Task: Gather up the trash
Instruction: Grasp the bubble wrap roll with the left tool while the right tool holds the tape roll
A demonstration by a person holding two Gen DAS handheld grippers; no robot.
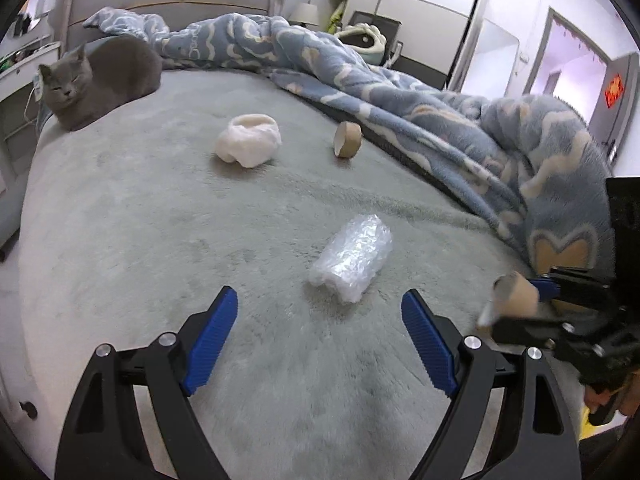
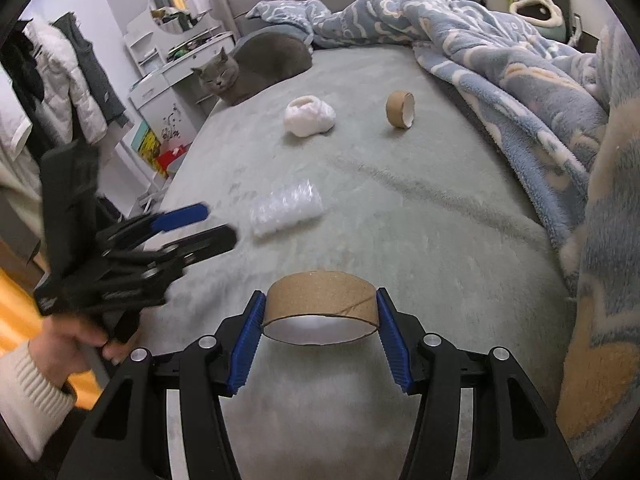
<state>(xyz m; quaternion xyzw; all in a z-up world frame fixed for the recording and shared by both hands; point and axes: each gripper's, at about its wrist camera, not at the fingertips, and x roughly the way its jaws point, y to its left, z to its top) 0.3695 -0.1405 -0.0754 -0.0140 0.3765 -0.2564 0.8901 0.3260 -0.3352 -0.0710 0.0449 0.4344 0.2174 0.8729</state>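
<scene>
My right gripper (image 2: 320, 308) is shut on a brown cardboard tape core (image 2: 320, 306), held above the bed; the same core (image 1: 514, 294) shows at the right of the left wrist view. My left gripper (image 1: 320, 312) stands open just short of a crumpled bubble-wrap roll (image 1: 351, 258), nothing between its fingers. The bubble wrap (image 2: 286, 208) lies mid-bed, right of the left gripper (image 2: 208, 224) as the right wrist view shows it. Farther back lie a white crumpled wad (image 1: 249, 140) (image 2: 309, 115) and a second cardboard core (image 1: 347, 139) (image 2: 400, 109).
A grey cat (image 1: 96, 80) (image 2: 256, 66) rests at the bed's far left corner. A blue patterned blanket (image 1: 400, 92) (image 2: 500, 52) is heaped along the right side. A person's hand and cream sleeve (image 2: 44, 364) hold the left gripper. Shelves and hanging coats (image 2: 72, 80) stand left of the bed.
</scene>
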